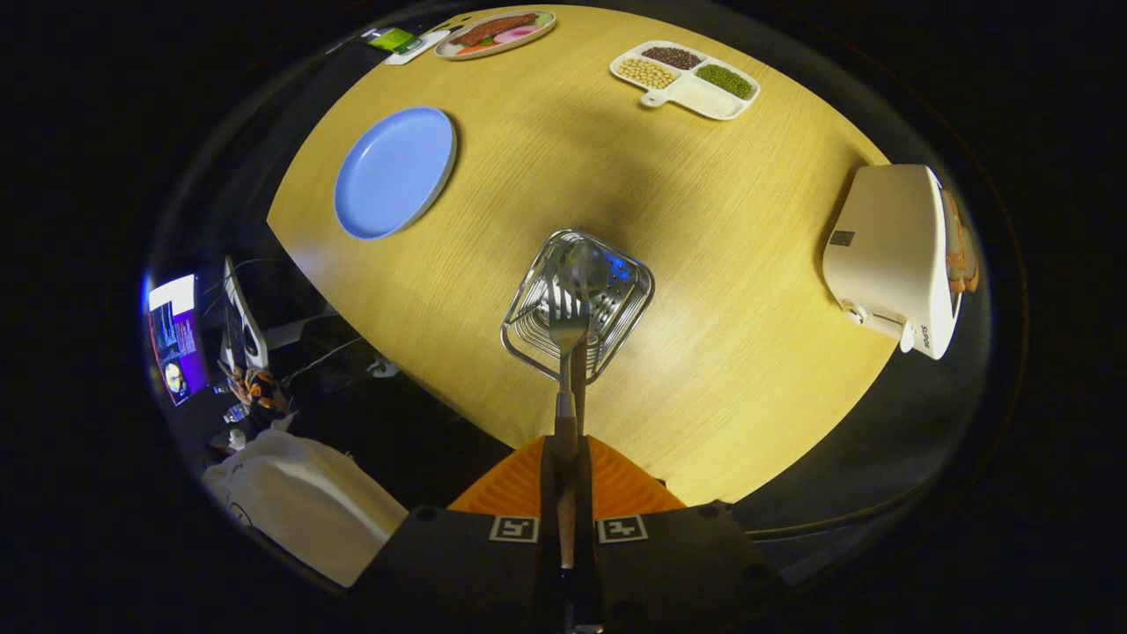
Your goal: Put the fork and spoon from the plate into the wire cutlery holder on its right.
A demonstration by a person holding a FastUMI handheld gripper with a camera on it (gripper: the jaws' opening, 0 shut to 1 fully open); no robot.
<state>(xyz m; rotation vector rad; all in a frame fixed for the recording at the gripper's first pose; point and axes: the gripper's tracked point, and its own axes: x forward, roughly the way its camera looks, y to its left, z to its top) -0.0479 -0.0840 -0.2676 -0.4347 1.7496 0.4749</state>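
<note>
Pinched in the gripper (567, 493), a silver metal fork (568, 326) hangs tines-down over the wire cutlery holder (578, 304); released off-centre, it could catch the rim and tip out.

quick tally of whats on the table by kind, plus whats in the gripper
Plates: 2, blue plate and food plate
Divided trays: 1, bean tray
Wire cutlery holders: 1, spoon inside
Appliances: 1, white appliance
Forks: 1, fork, gripped by gripper over the holder
Spoons: 1
Total: 7
</note>
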